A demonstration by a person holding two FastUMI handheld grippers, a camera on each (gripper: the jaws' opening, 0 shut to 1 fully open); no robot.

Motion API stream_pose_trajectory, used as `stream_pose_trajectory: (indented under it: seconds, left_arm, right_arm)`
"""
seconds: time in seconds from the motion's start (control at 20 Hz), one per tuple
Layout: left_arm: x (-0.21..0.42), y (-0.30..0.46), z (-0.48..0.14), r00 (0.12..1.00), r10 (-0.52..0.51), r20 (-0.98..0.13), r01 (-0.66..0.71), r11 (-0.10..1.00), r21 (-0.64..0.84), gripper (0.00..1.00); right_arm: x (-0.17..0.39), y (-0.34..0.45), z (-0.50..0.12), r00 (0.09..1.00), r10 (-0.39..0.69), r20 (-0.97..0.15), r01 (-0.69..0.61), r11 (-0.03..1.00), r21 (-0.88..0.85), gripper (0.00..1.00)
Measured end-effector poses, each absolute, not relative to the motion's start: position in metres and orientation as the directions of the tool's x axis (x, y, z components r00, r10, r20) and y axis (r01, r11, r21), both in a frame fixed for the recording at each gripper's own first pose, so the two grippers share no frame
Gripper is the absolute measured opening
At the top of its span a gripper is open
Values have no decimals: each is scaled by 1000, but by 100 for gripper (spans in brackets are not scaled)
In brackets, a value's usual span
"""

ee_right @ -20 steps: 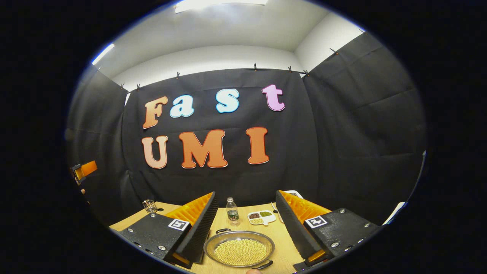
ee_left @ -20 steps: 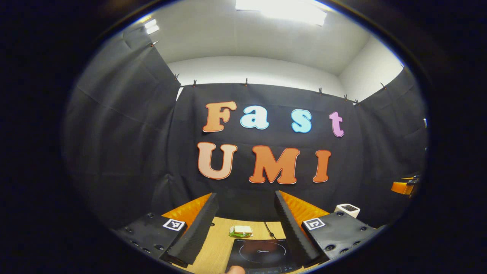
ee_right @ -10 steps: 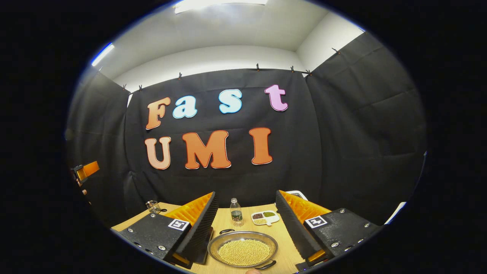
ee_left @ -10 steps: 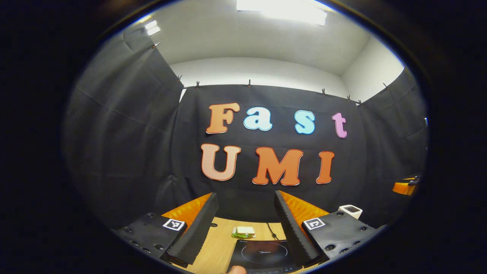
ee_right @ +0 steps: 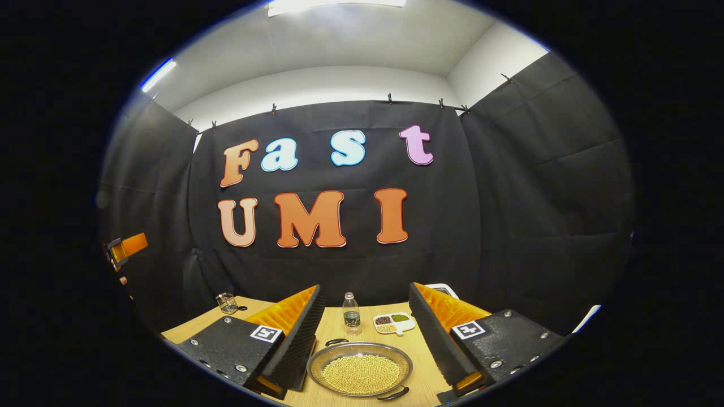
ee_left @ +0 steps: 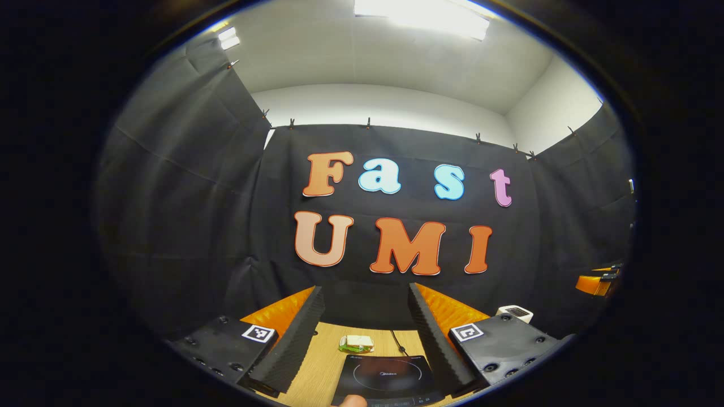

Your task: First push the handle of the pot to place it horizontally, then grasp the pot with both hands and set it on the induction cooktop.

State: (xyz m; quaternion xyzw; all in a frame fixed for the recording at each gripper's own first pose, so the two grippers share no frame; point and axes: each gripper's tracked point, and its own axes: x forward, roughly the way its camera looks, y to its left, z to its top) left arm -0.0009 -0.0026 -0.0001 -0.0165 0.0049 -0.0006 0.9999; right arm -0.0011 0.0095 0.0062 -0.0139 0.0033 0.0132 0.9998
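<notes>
Since half a second ago, the left gripper view has drifted a little: the induction cooktop (ee_left: 386, 377) sits slightly further toward 9 o'clock between the fingers, and the small green-and-white packet (ee_left: 356, 342) behind it has shifted the same way. In the right gripper view the camera has tipped slightly, so the pot (ee_right: 360, 371) lies a touch higher, and the fingertip that showed at the bottom edge is gone.

The left gripper (ee_left: 366, 330) is spread wide with nothing between its fingers. The right gripper (ee_right: 366, 328) is likewise wide apart and empty, with the pot on the wooden table (ee_right: 421, 362) in the gap ahead of it. The pot is a shallow metal pan filled with yellow beans; one dark handle (ee_right: 337, 342) shows at 11 o'clock on its rim, the other (ee_right: 392, 394) at 5 o'clock.

Beyond the pot stand a water bottle (ee_right: 351, 312) and a divided dish (ee_right: 393, 322) at its 1 o'clock. A glass (ee_right: 227, 303) stands at the table's far 9 o'clock side.

The cooktop's near edge is cut off, partly behind a pale fingertip (ee_left: 349, 401) at 6 o'clock. Its control markings are too small to make out. A white box (ee_left: 513, 312) peeks from behind the left gripper's right-hand finger. The other gripper's orange body (ee_left: 591, 282) shows at 3 o'clock, mostly cropped.
</notes>
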Motion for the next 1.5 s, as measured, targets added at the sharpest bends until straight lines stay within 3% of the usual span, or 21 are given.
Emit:
stream_pose_trajectory:
  seconds: [0.1, 0.25, 0.3, 0.35, 0.4, 0.45, 0.65, 1.5]
  left_arm:
    - [1, -1, -1, 1000, 3, -13, -3, 999, -35, 97]
    - [-2, -1, -6, 1000, -2, -22, 2, 999, -39, 97]
    - [-1, -1, -6, 1000, -4, -25, 3, 999, -42, 98]
    - [-1, -1, -7, 1000, -6, -26, 5, 999, -43, 97]
    - [-2, -1, -7, 1000, -4, -27, 3, 999, -42, 97]
    - [-2, 0, -8, 1000, -1, -27, 0, 999, -40, 97]
    - [-4, -1, -5, 1000, -1, -21, 0, 999, -34, 98]
    - [-9, -16, -14, 999, -40, -23, 39, 998, -41, 98]
  right_arm:
    - [0, 11, 3, 1000, 25, -10, -25, 999, -37, 88]
    - [-2, 20, -4, 998, 53, -19, -54, 997, -51, 59]
    - [-2, 23, -7, 998, 64, -20, -65, 996, -56, 54]
    - [-2, 24, -9, 997, 69, -22, -70, 996, -60, 39]
    - [-3, 24, -12, 997, 70, -24, -72, 995, -64, 34]
    - [-3, 23, -16, 997, 70, -28, -72, 995, -66, 22]
    - [-4, 28, -42, 994, 86, -72, -91, 994, -61, 3]
    - [-43, 24, -246, 893, 147, -425, -152, 988, 22, 0]
